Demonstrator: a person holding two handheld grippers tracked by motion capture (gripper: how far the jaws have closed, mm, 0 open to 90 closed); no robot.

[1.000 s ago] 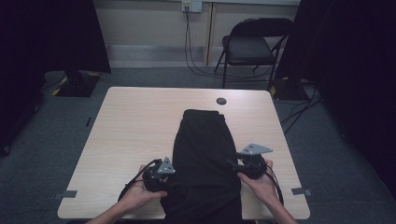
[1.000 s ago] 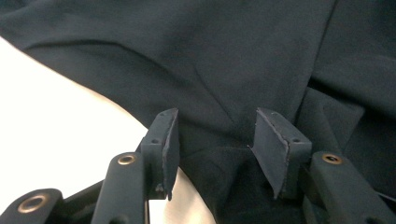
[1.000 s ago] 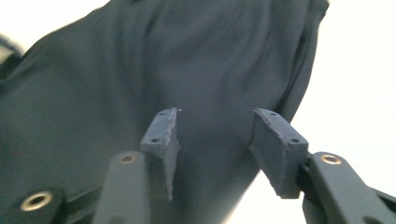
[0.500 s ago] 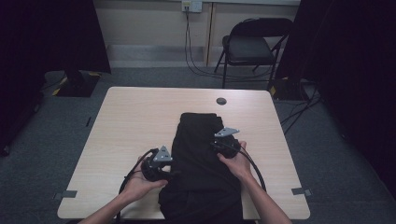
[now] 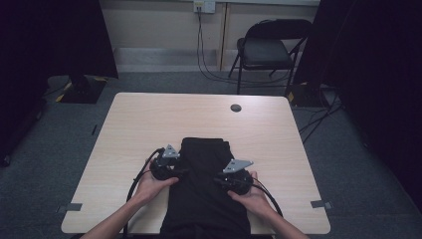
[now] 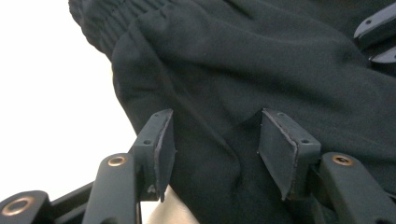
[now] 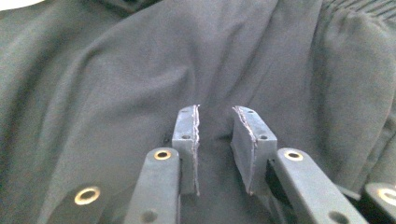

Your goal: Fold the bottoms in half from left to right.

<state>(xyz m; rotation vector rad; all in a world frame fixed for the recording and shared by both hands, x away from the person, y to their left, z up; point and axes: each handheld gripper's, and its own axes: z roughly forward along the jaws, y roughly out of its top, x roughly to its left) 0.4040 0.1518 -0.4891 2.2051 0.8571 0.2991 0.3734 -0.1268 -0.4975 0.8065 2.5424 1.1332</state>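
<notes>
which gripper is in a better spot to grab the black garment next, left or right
Probably the right gripper. Its jaws stand narrow, right over a raised wrinkle of the black garment, with cloth in the gap. The left gripper sits at the garment's edge by the table, jaws wider apart.

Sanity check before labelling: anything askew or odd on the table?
Nothing damaged or spilled. The black garment is rumpled and hangs over the table's near edge; both tools, left and right, sit on it, jaws apart.
</notes>
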